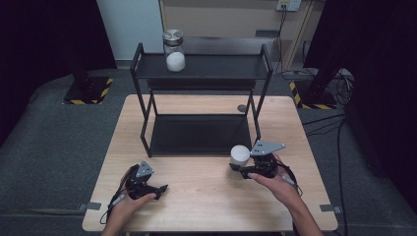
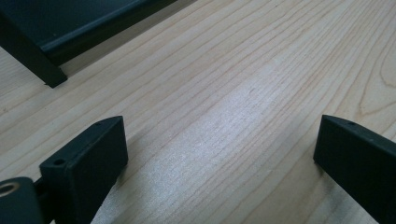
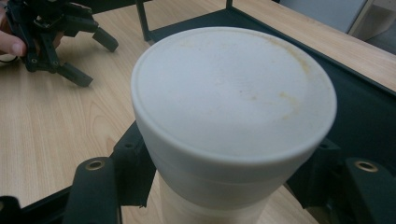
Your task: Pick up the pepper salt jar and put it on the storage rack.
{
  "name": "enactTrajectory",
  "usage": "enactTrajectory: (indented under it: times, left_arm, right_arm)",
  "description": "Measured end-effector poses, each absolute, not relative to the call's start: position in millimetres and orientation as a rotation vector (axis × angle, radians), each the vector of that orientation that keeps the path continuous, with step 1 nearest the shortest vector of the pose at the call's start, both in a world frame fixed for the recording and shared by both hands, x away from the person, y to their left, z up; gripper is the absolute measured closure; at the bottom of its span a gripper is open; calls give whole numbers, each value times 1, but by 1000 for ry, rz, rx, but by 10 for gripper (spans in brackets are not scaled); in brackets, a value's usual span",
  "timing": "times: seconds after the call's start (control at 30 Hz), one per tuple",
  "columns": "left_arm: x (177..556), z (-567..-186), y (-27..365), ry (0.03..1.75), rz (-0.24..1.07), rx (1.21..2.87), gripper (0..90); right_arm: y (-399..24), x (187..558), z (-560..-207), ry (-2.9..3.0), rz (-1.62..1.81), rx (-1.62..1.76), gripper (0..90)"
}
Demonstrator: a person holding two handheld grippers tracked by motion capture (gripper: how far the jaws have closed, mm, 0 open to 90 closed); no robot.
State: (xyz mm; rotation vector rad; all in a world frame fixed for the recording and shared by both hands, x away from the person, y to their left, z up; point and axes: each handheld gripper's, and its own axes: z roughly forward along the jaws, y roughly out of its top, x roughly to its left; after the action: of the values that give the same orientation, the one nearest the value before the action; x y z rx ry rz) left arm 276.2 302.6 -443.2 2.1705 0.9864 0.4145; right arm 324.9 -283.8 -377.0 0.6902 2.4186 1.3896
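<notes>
While the left hand-held gripper [image 1: 161, 189] rests low over the bench [image 1: 206, 206] near its front left corner, its jaws stand wide apart with only bare wood between them, as the left gripper view shows. The right hand-held gripper [image 1: 239, 168] is closed on a white cup [image 1: 240, 155], one jaw pressed against each side just below the rim, which the right gripper view makes plain. The cup [image 3: 233, 112] has a flat white top with faint yellowish marks; whether that is a lid or the base of an upturned cup is hard to tell. In the high view the cup sits right of the bench's centre, just in front of the black rack [image 1: 201, 73] and near its front right leg; it seems to be slightly off the wood, though the angle leaves that unsure. On the rack's top shelf, towards its left end, stands a glass jar [image 1: 174, 50] with a metal lid and something white inside.
</notes>
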Motion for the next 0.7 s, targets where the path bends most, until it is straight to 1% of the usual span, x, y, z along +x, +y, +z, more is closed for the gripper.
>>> enactTrajectory:
  times: [0.7]
  left_arm:
    - [277,-443,303,986,411,2170,18]
  right_arm:
    - [-277,356,-357,2416,1372,674,358]
